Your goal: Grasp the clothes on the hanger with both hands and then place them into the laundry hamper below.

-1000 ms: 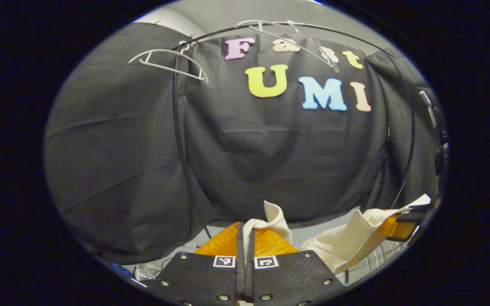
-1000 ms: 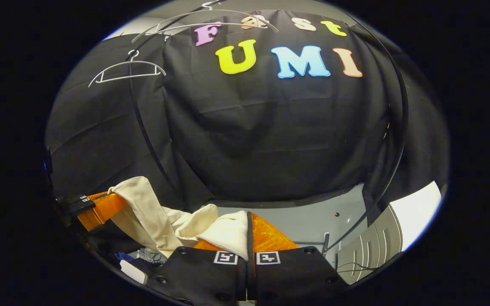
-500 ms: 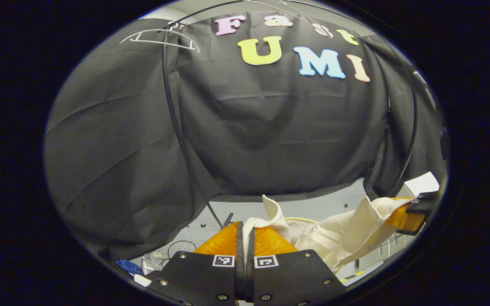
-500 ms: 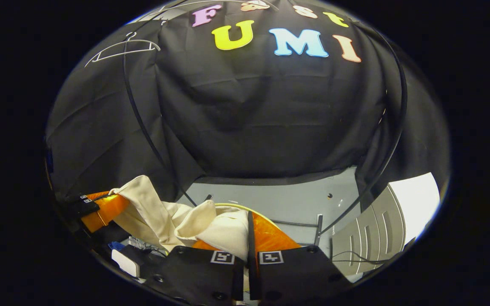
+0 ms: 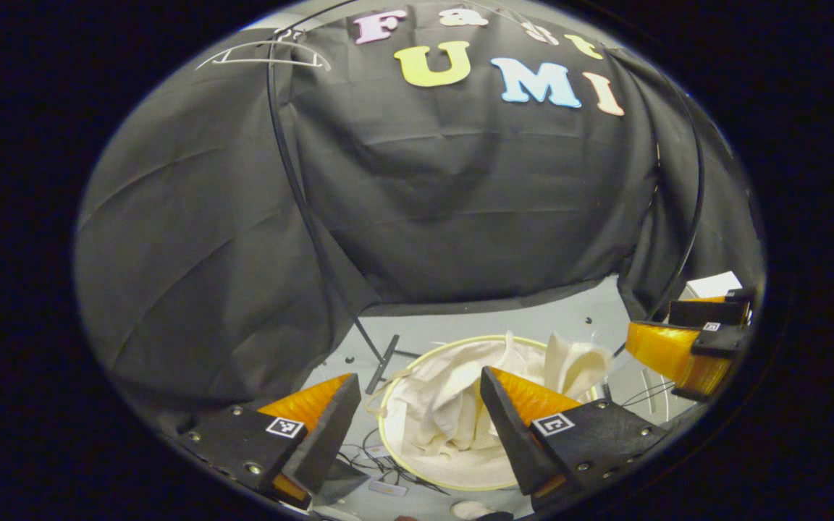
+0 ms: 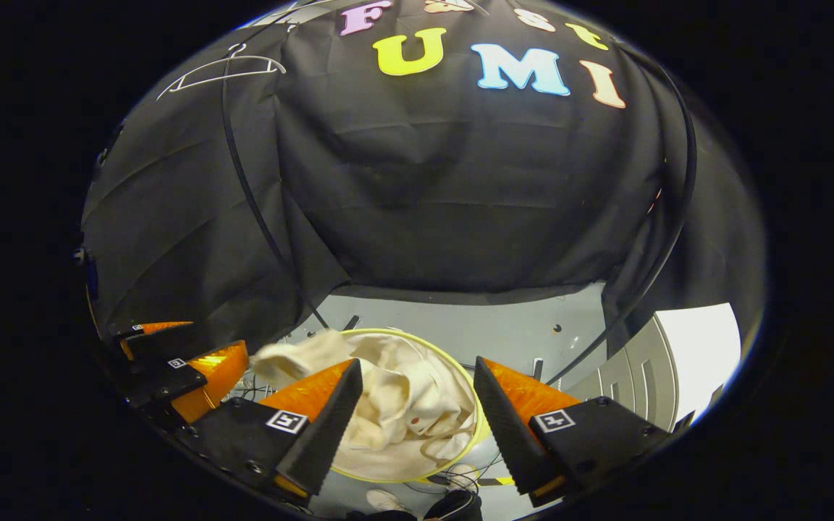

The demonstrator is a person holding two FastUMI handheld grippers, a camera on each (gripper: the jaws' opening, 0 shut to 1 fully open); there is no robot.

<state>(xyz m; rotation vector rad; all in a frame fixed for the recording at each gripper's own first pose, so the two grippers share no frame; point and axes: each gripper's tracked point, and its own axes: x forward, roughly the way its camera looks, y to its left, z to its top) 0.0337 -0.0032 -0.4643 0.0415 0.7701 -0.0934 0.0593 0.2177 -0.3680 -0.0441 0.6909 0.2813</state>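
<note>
Left gripper view: my left hand-held gripper (image 5: pixel 417 405), fingers spread wide apart, nothing between them. Below it, a round laundry hamper with a pale yellow rim (image 5: pixel 388 452), standing on the grey floor (image 5: pixel 460 322). Inside the hamper, a crumpled cream fabric garment (image 5: pixel 453 405), one fold rising near the far rim. At the right edge, my right hand-held gripper (image 5: pixel 703 329), clear of the garment. Top left, a thin white wire hanger (image 5: pixel 265 54), bare, on a black rail (image 5: pixel 301 202).

Right gripper view: my right hand-held gripper (image 6: pixel 417 401), fingers likewise wide apart and empty. Same hamper (image 6: pixel 478 427) beneath, the cream garment (image 6: pixel 402 405) heaped inside, part of it draped over the left rim. My left hand-held gripper (image 6: pixel 171 354) at the left edge. White hanger (image 6: pixel 225 69) top left.
</note>
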